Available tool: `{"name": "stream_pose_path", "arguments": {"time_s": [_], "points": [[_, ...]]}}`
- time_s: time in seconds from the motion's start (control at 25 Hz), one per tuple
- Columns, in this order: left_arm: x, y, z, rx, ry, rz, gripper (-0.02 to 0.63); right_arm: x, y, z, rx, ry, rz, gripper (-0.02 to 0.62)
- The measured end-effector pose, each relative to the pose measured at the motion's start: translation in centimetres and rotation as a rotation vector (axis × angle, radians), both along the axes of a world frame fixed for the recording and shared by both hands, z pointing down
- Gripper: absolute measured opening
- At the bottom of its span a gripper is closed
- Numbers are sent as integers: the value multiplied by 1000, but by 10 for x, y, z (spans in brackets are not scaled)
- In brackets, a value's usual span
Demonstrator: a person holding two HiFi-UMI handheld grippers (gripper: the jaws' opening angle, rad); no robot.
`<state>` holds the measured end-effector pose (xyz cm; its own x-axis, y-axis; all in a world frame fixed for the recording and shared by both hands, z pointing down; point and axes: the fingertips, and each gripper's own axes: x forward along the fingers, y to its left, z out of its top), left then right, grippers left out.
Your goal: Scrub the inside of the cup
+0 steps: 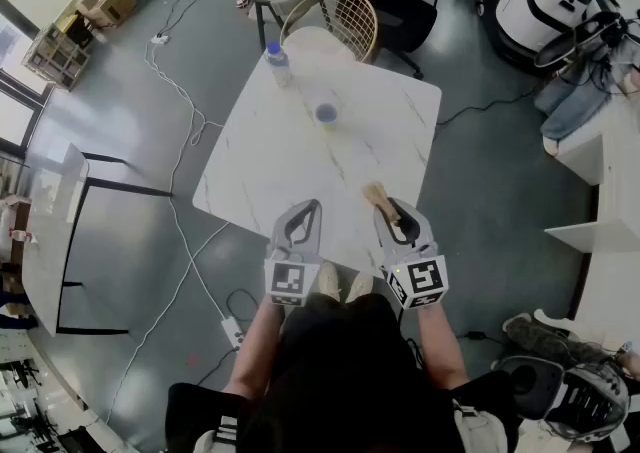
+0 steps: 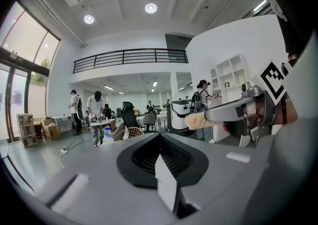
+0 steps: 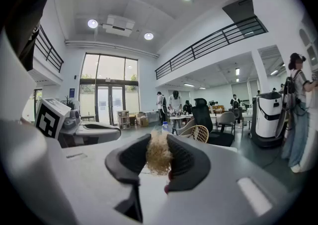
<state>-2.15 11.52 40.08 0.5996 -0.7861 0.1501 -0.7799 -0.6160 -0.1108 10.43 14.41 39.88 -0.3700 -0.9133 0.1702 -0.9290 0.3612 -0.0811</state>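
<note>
The left tongs (image 2: 160, 137) are pressed together with nothing between them, and hover over the near edge of the tabletop (image 1: 250, 176). The right tongs (image 1: 392, 213) beside them pinch a brush (image 3: 159, 154). Its pale, frizzy bristles stick out past the jaw tips and point away from the person.

The bristles look soft and springy, so they should bend against a wall rather than scratch it. They will take some pressure and a twisting motion to do any scrubbing.

The cup (image 1: 326, 115) stands further out near the middle of the tabletop, well apart from both tongs and seemingly upright, mouth up. It is small and bluish. Its material is too small to make out, but it looks light.

On the smooth marbled top a light cup would likely slide or tip under the brush, so it wants steadying. The free left tongs could spread and take it across the outside of the body, low down. That leaves the mouth clear for the brush. A gentle squeeze is safest, since a thin wall may flex or crack.

A bottle (image 1: 278, 63) stands beyond the cup, near the far edge.
</note>
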Motion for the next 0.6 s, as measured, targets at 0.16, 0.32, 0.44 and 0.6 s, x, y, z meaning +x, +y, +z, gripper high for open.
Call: {"name": "stream_pose_path", "arguments": {"time_s": [0.16,0.32,0.44,0.6], "points": [[2,-5,4,-7,-9,3,8,2,-5,1,3,1,-2,106],[2,-12,5,-1,0,8,8,3,-10,2,-2,-17,15,106],[-1,-18,7,-12,14,8,8,4,-14,2,-9,-37,39,104],[-6,-24,7,-7,15,18,8,1,-16,5,-17,-21,58,106]]}}
